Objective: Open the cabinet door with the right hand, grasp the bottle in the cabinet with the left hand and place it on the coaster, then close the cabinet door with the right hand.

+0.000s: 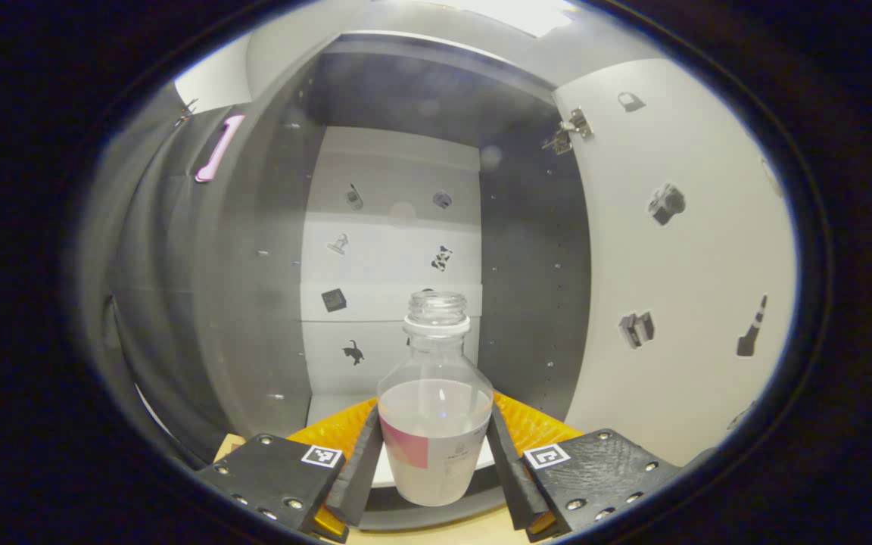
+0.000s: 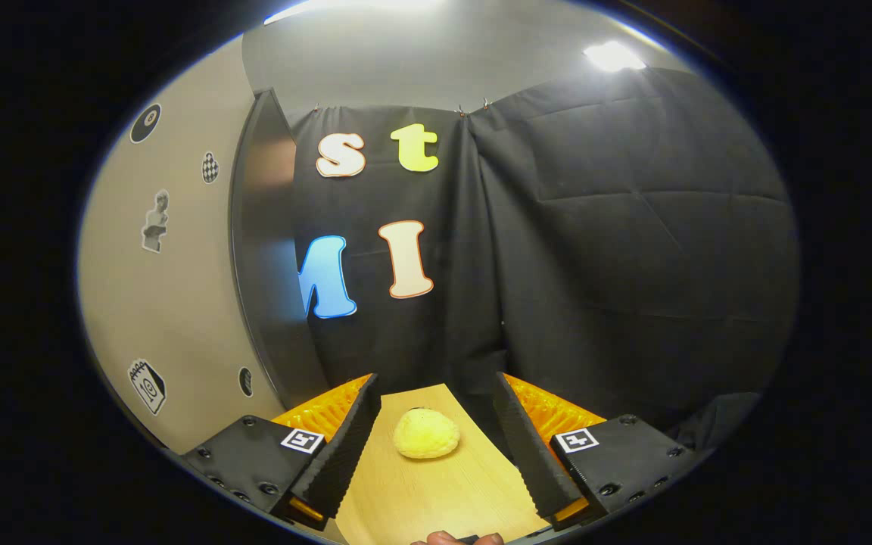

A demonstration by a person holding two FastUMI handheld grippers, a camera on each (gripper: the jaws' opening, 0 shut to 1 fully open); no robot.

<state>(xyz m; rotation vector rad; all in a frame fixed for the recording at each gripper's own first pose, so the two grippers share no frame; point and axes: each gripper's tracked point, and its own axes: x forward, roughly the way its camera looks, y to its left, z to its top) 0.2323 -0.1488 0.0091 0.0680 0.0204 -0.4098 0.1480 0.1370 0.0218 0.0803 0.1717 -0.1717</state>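
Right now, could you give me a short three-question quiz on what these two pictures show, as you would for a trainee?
1. True or false: the white cabinet door stands open.
2. Where does the clear glass bottle with the pink label sit? A) on the coaster B) between the left tool fingers, at the cabinet's opening C) lying on its side
3. Fill in: the yellow fuzzy lump on the wooden tabletop lies between the fingers of the open ____ tool.

Key: 1 true; 2 B; 3 right.

The bottle [image 1: 436,424] foot is hidden behind a grey rim; stickers [image 1: 667,203] too small to read.
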